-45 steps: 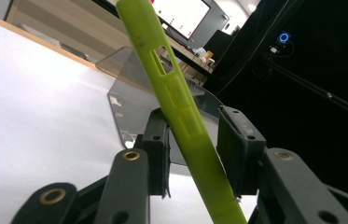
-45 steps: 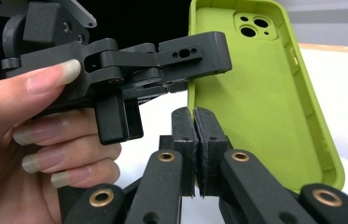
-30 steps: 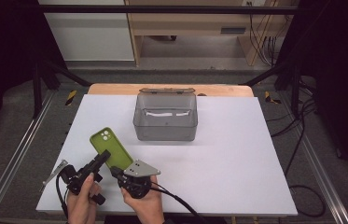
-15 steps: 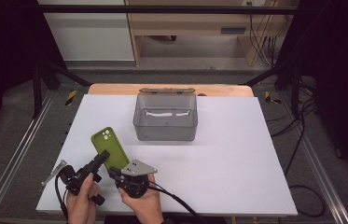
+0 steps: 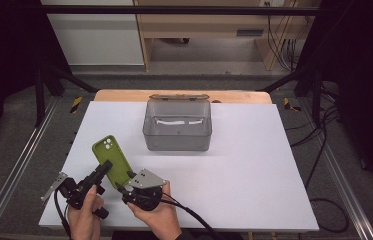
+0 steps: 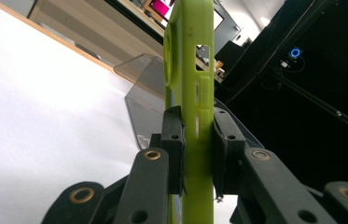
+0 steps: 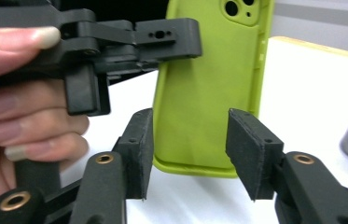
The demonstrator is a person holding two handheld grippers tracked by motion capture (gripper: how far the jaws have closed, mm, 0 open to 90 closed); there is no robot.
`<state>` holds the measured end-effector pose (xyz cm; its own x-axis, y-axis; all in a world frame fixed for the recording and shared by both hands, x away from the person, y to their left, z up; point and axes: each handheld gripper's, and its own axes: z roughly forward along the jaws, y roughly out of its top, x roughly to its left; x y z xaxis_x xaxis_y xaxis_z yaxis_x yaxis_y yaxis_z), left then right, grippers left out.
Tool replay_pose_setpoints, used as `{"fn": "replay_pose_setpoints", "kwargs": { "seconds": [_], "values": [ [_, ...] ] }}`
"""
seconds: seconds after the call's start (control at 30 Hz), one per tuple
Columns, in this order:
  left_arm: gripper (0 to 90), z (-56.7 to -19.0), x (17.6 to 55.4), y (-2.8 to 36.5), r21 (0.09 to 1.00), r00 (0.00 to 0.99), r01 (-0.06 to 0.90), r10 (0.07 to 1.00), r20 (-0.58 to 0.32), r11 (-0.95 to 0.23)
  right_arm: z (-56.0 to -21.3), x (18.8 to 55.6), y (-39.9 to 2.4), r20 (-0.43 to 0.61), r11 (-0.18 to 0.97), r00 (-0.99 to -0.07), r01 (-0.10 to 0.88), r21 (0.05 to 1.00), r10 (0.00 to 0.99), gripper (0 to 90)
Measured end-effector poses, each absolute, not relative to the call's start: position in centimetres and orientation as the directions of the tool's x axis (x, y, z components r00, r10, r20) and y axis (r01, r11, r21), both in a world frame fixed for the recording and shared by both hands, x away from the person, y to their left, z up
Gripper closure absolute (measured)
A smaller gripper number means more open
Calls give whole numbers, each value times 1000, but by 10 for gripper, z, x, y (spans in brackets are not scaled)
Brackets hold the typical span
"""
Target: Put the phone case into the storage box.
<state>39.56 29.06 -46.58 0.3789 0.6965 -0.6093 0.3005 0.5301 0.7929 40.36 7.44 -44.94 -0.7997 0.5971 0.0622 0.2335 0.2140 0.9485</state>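
Green phone case (image 5: 113,161) held raised and tilted above the front left corner of the white desk (image 5: 254,185), camera cut-out at its far end. The left gripper (image 6: 195,140) is closed on the case, one pad pressed against each broad face, as its own view shows edge-on; the left hand (image 5: 85,212) grips the handle at the desk's front edge. The right gripper (image 7: 188,149), held in the right hand (image 5: 156,215) just beside it, has its jaws spread apart on either side of the case's lower end, with no pad touching it. A grey translucent box (image 5: 177,125), lid open, stands near the middle of the desk's rear edge, well apart from the case.
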Motion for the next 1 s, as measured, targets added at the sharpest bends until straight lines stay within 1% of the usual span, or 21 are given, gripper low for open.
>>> {"fn": "replay_pose_setpoints", "kwargs": {
  "seconds": [0.03, 0.13, 0.2, 0.23, 0.27, 0.3, 0.43, 0.57, 0.6, 0.63, 0.77, 0.83, 0.87, 1.0],
  "values": [
    [777, -466, 396, 291, 795, 376, 300, 700, -607, 528, -449, 405, 73, 49, 228, -795, 232, 946, 604, 496],
    [777, -466, 396, 291, 795, 375, 301, 701, -606, 527, -448, 406, 71, 42, 235, -793, 230, 944, 608, 485],
    [777, -466, 396, 290, 796, 374, 299, 702, -606, 527, -448, 407, 70, 31, 247, -791, 228, 942, 611, 462],
    [777, -466, 395, 290, 797, 373, 299, 704, -604, 525, -448, 409, 68, 23, 262, -789, 231, 937, 614, 434],
    [777, -466, 395, 290, 797, 373, 299, 705, -603, 525, -448, 409, 68, 23, 262, -789, 231, 937, 614, 434],
    [777, -466, 395, 290, 799, 372, 298, 707, -602, 523, -448, 411, 67, 14, 277, -786, 234, 932, 618, 406],
    [777, -466, 396, 290, 801, 372, 298, 710, -599, 520, -448, 414, 63, 0, 291, -778, 235, 927, 628, 360],
    [777, -466, 395, 291, 802, 370, 297, 712, -597, 519, -448, 420, 58, -15, 322, -777, 242, 915, 629, 279],
    [777, -466, 395, 291, 803, 370, 296, 712, -596, 518, -448, 422, 56, -33, 335, -773, 235, 912, 633, 261],
    [777, -466, 395, 291, 804, 371, 295, 714, -594, 516, -448, 422, 56, -33, 335, -773, 235, 912, 633, 261],
    [777, -466, 396, 292, 804, 368, 292, 715, -595, 518, -447, 425, 50, -71, 369, -764, 226, 902, 641, 184],
    [777, -466, 396, 292, 804, 366, 291, 716, -594, 518, -447, 425, 49, -81, 379, -764, 223, 898, 641, 171],
    [777, -466, 395, 292, 805, 365, 291, 718, -593, 517, -447, 427, 47, -95, 397, -765, 220, 891, 637, 143],
    [777, -466, 395, 292, 809, 363, 288, 723, -587, 513, -447, 428, 42, -95, 399, -765, 221, 890, 637, 116]
  ]
}}
